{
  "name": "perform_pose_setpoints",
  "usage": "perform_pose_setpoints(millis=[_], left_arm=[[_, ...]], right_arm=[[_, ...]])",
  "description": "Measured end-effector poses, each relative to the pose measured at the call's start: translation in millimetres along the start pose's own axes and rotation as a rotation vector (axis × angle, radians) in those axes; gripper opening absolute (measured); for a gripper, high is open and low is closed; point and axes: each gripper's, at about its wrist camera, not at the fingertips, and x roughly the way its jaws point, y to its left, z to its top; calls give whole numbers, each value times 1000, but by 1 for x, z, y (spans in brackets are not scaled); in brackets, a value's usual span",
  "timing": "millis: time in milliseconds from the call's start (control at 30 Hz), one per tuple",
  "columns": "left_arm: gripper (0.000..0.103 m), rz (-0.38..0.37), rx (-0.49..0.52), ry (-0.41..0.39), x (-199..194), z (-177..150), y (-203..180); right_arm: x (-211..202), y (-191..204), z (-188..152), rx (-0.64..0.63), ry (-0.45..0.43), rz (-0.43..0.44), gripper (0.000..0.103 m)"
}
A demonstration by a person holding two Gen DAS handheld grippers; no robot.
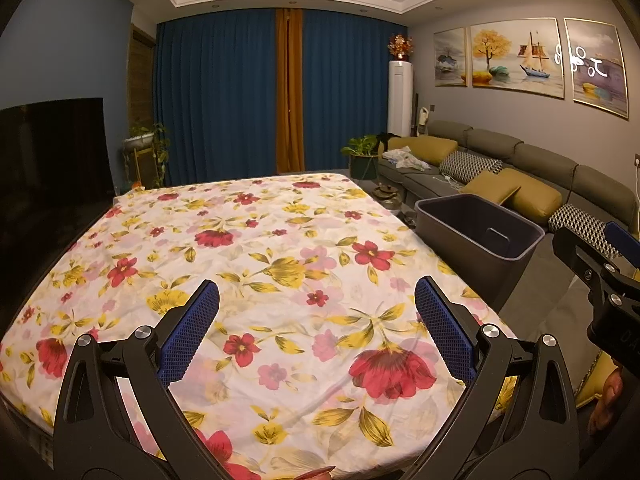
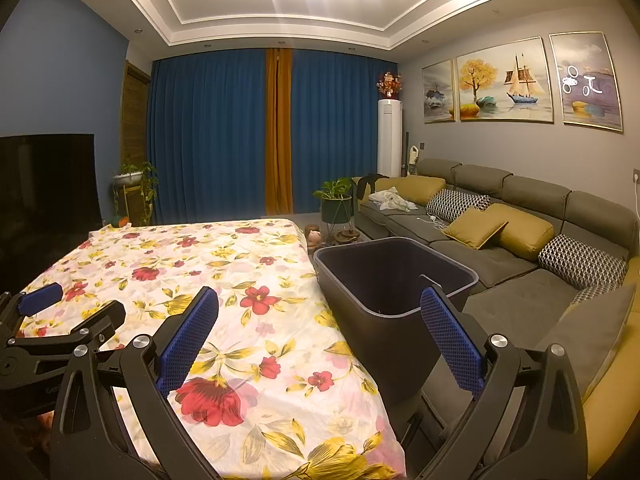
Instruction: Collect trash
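My left gripper [image 1: 317,292] is open and empty, held above the near part of a table covered by a floral cloth [image 1: 260,248]. My right gripper [image 2: 320,300] is open and empty, over the table's right edge beside a dark grey bin [image 2: 384,276]. The bin [image 1: 480,236] stands on the floor between table and sofa; what I see of its inside looks empty. No trash shows on the cloth in either view. The right gripper [image 1: 600,264] shows at the right edge of the left wrist view; the left gripper [image 2: 52,320] shows at the left of the right wrist view.
A grey sofa [image 2: 520,248] with yellow and patterned cushions runs along the right wall. A dark TV [image 1: 52,152] stands left. Potted plants [image 2: 336,200], blue curtains [image 1: 224,96] and a white standing air conditioner [image 1: 400,96] are at the far end.
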Motion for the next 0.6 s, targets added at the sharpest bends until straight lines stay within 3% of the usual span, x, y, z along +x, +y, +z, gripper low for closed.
perform_pose_setpoints(millis=[600], left_arm=[[97,-2,-1,-1,-1,0,-2]], right_arm=[[-1,-1,0,3,-2,-2,97]])
